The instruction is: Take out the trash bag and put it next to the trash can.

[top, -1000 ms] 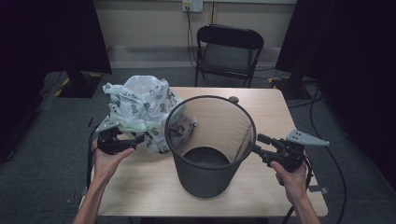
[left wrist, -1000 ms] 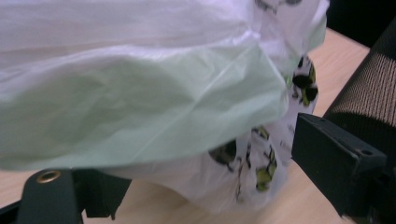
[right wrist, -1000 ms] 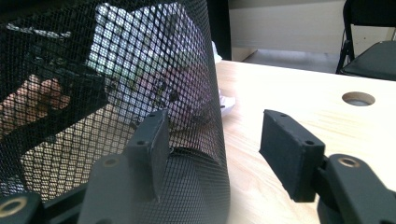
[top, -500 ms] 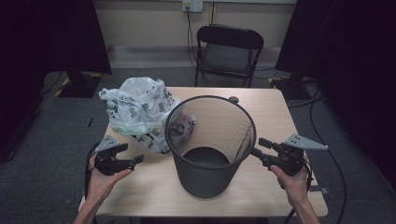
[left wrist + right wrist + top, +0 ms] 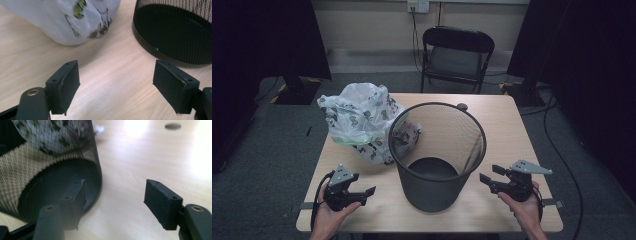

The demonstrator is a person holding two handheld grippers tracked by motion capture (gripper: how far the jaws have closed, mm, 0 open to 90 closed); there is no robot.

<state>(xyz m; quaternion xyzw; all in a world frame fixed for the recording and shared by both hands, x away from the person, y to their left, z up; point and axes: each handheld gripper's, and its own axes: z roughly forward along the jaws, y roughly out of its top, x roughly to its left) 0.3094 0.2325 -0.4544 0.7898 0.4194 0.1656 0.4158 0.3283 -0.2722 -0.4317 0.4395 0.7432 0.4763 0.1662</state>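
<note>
On table, mesh bin (image 5: 437,155) between left tongs (image 5: 364,192) and right tongs (image 5: 486,180) (both agape, empty, right just widening).

Bag (image 5: 359,120) left of bin (image 5: 437,155)

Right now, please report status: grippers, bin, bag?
Left gripper and right gripper open, holding nothing. Mesh bin upright between them, untouched. Plastic bag against bin's far-left side.
</note>
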